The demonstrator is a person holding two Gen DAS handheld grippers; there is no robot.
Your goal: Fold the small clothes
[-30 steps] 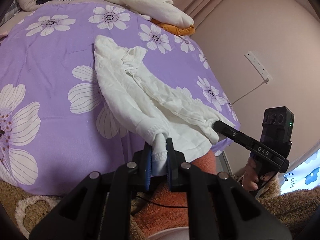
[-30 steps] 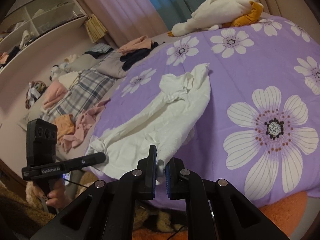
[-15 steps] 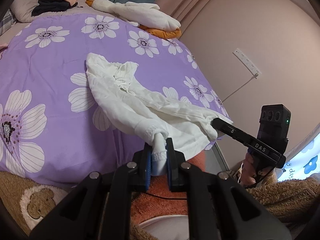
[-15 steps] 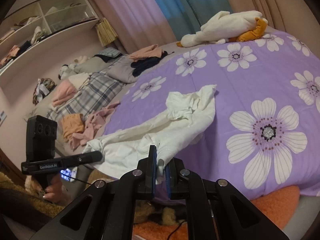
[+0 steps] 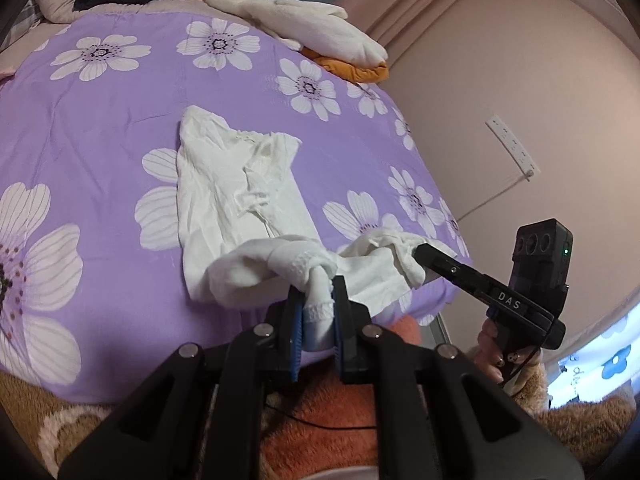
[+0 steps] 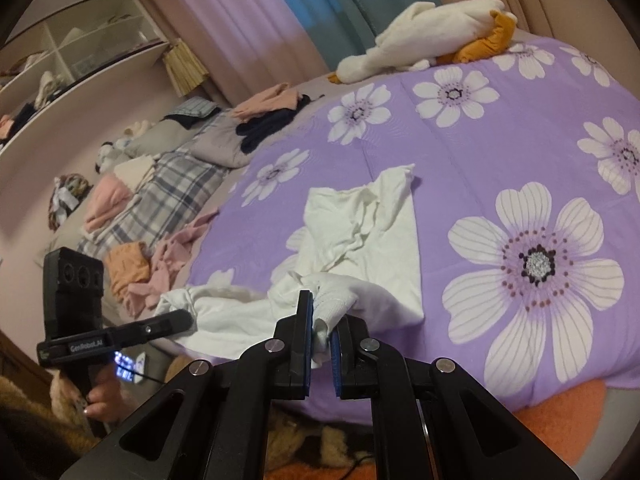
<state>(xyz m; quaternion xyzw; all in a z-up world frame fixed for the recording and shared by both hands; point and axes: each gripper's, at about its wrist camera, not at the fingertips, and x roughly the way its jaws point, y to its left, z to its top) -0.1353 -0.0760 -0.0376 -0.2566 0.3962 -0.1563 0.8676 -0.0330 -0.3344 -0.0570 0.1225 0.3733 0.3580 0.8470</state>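
Purple flowered bedspread (image 5: pixel 100 128) lies bare around my white garment (image 5: pixel 224 184) — its near end overhangs the bed's edge. Left gripper (image 5: pixel 318 316) and right gripper (image 6: pixel 320 330) each pinch a cuff.

Dim, warm indoor light, soft shadows, bright window glow at one edge, strong fisheye bending, dark vignetted corners

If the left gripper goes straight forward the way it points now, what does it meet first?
Probably the white garment itself. The left gripper is shut on its hem, and the bunched cloth lies just ahead on the purple flowered cover. Depth is hard to judge here.
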